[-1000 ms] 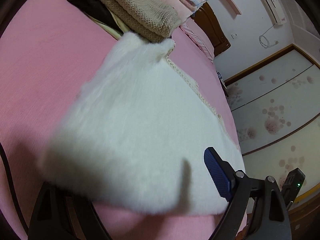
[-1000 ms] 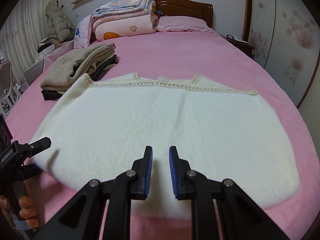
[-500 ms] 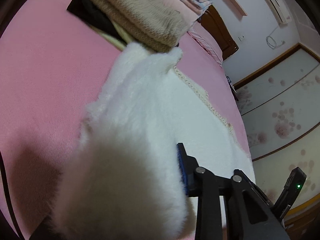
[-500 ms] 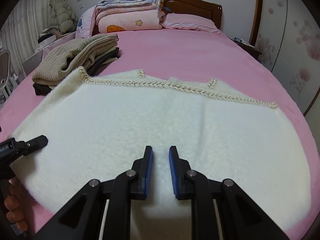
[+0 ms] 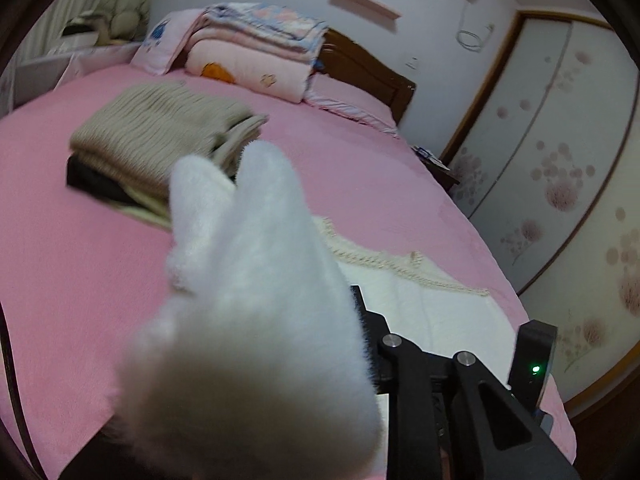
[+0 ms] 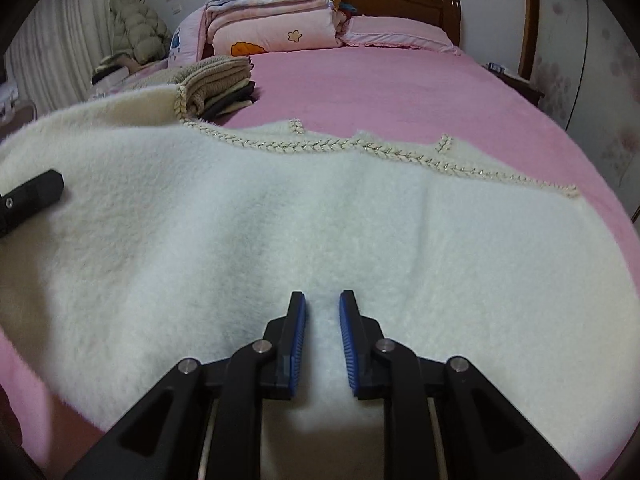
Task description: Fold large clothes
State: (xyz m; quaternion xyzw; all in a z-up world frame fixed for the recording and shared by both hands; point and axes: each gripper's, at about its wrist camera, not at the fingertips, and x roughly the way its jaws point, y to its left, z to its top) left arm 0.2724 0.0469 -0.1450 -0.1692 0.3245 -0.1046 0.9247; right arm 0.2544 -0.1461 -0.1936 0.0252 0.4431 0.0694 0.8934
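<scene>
Lifting one edge of the white fleece garment point(image 5: 256, 280), the left tongs point(image 5: 360, 320), having just been closing, now pinch fabric; this starts the first fold. The right tongs point(image 6: 322, 344), slightly parted, hover empty above the garment, which lies spread on the bed point(image 6: 400, 92). Next the raised edge needs carrying across. Only the right view shows the full spread.

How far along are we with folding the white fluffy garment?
Early. Done: the beige knit sits folded on a dark stack beside it. In hand: the left gripper, whose jaws have just been closing, pinches the white garment at its edge and lifts it; the right gripper hangs over its near middle, holding nothing. Left: every fold, since most of it lies spread on the pink bed.
</scene>
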